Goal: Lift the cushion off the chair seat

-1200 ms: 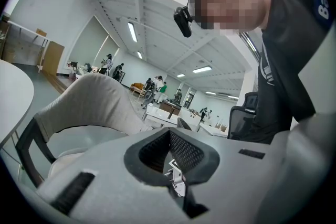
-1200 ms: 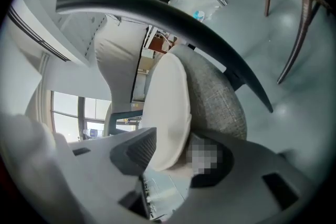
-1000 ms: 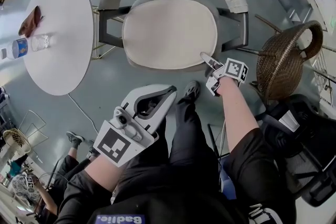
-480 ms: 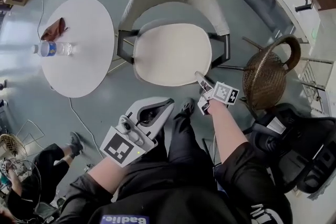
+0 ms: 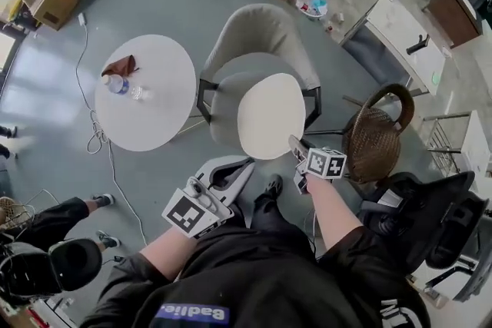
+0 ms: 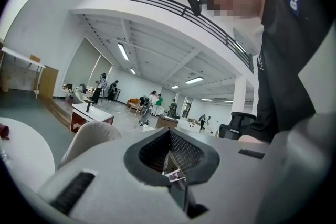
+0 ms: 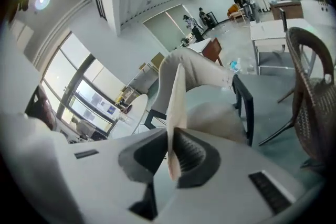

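A cream cushion (image 5: 270,116) stands tilted up on edge over the right half of the grey chair seat (image 5: 225,105). My right gripper (image 5: 295,143) holds the cushion's near edge. Its jaws are closing, and in the right gripper view the cushion (image 7: 176,102) runs upright between the pads of that gripper (image 7: 171,153). My left gripper (image 5: 247,164) hangs in front of the chair, left of the cushion and apart from it. In the left gripper view that gripper (image 6: 169,161) has its jaws together with nothing between them.
A round white table (image 5: 157,115) with a water bottle (image 5: 123,87) and a brown cloth (image 5: 123,65) stands left of the chair. A wicker basket (image 5: 375,136) is on the right, with a black office chair (image 5: 430,223) nearer. A person (image 5: 46,261) sits at lower left.
Both grippers have risen, and the view now looks from higher up. The cushion lay flat on the seat; now it is tipped up on edge in the right gripper, baring the grey seat.
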{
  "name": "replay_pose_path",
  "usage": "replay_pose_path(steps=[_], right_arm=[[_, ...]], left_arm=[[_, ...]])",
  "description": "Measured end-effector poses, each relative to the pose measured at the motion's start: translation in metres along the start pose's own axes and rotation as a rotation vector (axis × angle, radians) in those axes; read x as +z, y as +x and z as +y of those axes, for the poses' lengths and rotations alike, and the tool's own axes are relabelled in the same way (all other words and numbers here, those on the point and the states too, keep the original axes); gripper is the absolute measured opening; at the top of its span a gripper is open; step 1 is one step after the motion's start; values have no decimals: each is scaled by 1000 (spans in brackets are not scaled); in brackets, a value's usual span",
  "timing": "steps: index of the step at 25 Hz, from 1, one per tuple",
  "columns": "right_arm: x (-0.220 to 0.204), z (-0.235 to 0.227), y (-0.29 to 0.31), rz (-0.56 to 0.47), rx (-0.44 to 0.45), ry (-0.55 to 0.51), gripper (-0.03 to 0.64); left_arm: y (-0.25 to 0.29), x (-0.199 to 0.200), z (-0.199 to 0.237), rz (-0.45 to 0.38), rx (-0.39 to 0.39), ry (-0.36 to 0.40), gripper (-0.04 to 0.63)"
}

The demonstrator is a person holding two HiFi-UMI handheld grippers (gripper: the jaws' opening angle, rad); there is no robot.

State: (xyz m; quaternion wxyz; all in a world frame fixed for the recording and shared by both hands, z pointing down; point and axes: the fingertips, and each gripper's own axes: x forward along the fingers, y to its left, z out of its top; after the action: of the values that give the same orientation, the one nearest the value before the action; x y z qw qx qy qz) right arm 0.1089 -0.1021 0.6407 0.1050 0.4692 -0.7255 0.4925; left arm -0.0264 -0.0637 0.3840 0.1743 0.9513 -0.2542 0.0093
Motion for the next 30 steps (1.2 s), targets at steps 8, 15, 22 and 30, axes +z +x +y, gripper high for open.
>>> replay_pose_path(steps=[8, 15, 22, 30], right_arm=[[-5, 73, -72, 58, 33, -175, 49], [10, 152, -118, 6, 121, -287, 48], [29, 218, -155, -62, 222, -361, 48], [51, 261, -188, -168, 271, -416, 48]], left_arm=[[-30, 42, -31, -78, -1, 49, 12], [-53, 48, -42, -80, -3, 67, 12], [-49, 67, -45, -104, -23, 107, 12], [-51, 79, -55, -103, -52, 149, 12]])
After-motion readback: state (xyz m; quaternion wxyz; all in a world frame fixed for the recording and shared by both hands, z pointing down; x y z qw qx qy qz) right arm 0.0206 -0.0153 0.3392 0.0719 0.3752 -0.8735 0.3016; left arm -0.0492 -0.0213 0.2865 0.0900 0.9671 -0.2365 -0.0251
